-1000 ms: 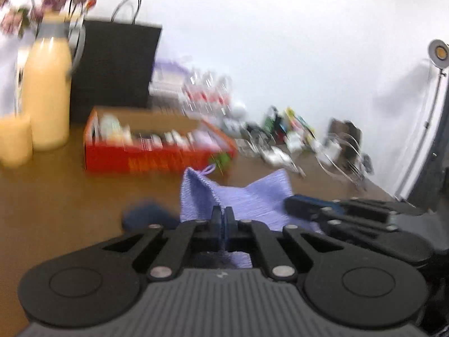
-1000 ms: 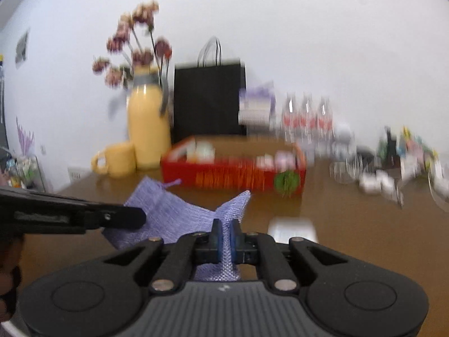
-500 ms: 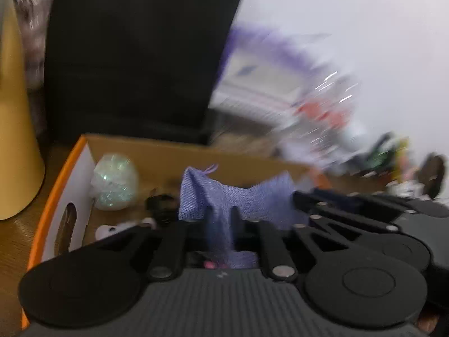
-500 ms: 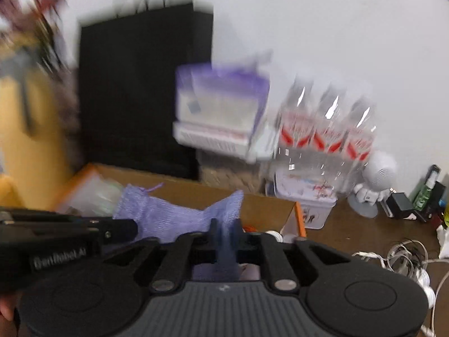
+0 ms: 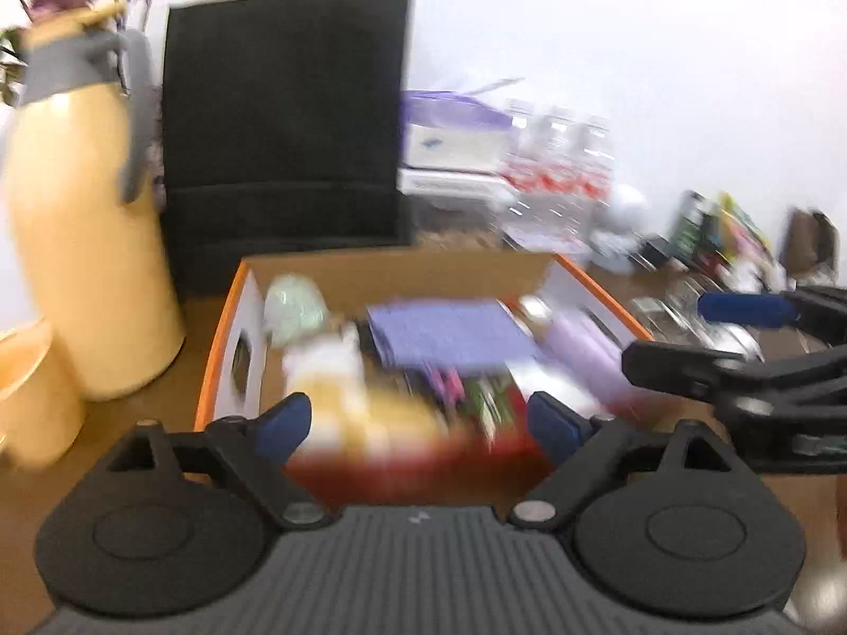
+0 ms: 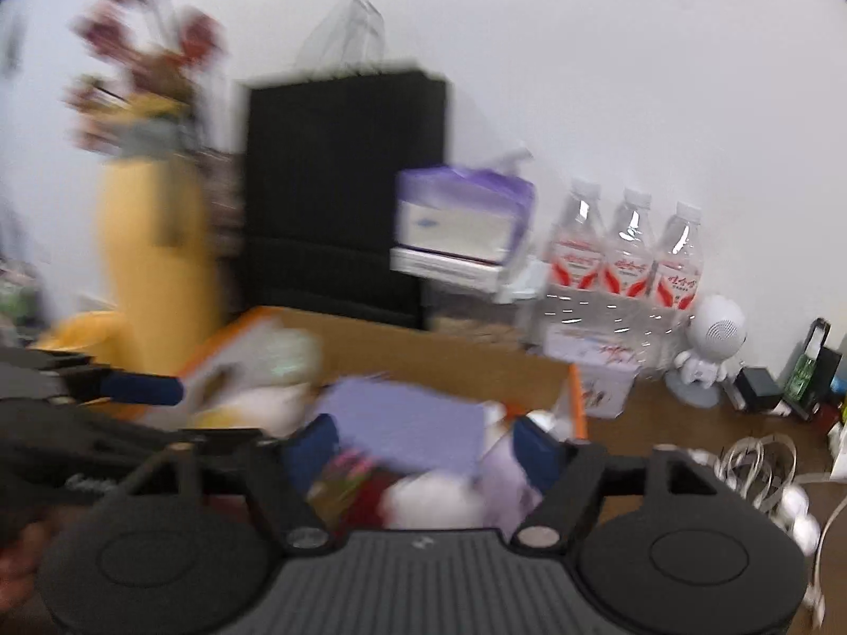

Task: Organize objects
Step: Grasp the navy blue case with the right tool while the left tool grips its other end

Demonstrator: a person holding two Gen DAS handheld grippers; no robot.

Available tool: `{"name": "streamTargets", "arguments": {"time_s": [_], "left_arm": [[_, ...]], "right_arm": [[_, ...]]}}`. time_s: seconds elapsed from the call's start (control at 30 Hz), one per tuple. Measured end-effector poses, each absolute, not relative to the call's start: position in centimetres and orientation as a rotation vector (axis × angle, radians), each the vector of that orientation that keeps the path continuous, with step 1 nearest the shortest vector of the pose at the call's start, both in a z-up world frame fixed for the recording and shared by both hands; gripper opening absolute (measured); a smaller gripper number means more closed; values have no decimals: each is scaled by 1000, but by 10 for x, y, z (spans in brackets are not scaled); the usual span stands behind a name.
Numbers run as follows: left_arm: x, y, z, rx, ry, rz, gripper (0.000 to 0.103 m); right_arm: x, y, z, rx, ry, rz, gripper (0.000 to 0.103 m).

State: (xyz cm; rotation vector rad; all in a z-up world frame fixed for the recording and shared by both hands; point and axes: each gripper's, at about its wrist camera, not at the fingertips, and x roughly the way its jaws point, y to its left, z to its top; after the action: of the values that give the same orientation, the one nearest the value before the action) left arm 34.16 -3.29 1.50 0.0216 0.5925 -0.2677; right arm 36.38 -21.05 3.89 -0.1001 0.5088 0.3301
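- Left gripper (image 5: 418, 423): jaws are opening and standing wide apart, nothing between them; it is pointing down into the orange box (image 5: 227, 317) from just in front of its near wall
- Right gripper (image 6: 423, 442): jaws are likewise opening, wide apart and gripping nothing; it is hanging over the box's near right part, with the left gripper's blue-tipped finger showing at its left
- Purple cloth (image 5: 447, 330): the task's thing, now lying flat inside the box, on top of the other contents, toward the middle and back; clear of both sets of jaws
- Box contents: a pale green ball (image 5: 294, 309) is sitting in the back left corner, a lilac cylinder (image 5: 582, 349) is lying to the right of the cloth; the rest is too blurred to name
- Risk, judged: the cloth is resting loosely on an uneven pile, so it may be sliding or unfolding; a finger pulling back low over the box could be catching its edge and dragging it out
- Risk, judged: the 2 grippers are working close together, so their fingers could be knocking each other while leaving
- Surroundings on the desk (image 5: 196, 328): a yellow jug (image 5: 84, 243) and a yellow cup (image 5: 32, 397) are standing left of the box, a black paper bag (image 5: 286, 121) right behind it, 3 water bottles (image 6: 627, 259) and a small white figure (image 6: 714, 344) to the back right, white cables (image 6: 767, 476) at the right
- Obstruction: the jug is standing close to the box's left wall, narrowing any leftward way out
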Motion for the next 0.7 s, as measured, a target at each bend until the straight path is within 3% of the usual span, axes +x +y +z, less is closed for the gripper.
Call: {"name": "streamTargets", "arguments": {"time_s": [0.23,0.37,0.57,0.7], "left_arm": [[163,-21,2,26,529,-327,103],[86,-11,-10,85,500,-238,103],[43,15,-20,47,576,-236,103],[61,19,-29,12,572,-234,103]], "right_arm": [[166,-230,19,-80,447,366,91],[83,-243,-8,-2,494,273,91],[6,-264,-26,45,598,245,91],[-12,-256,-25,33,577,296,90]]}}
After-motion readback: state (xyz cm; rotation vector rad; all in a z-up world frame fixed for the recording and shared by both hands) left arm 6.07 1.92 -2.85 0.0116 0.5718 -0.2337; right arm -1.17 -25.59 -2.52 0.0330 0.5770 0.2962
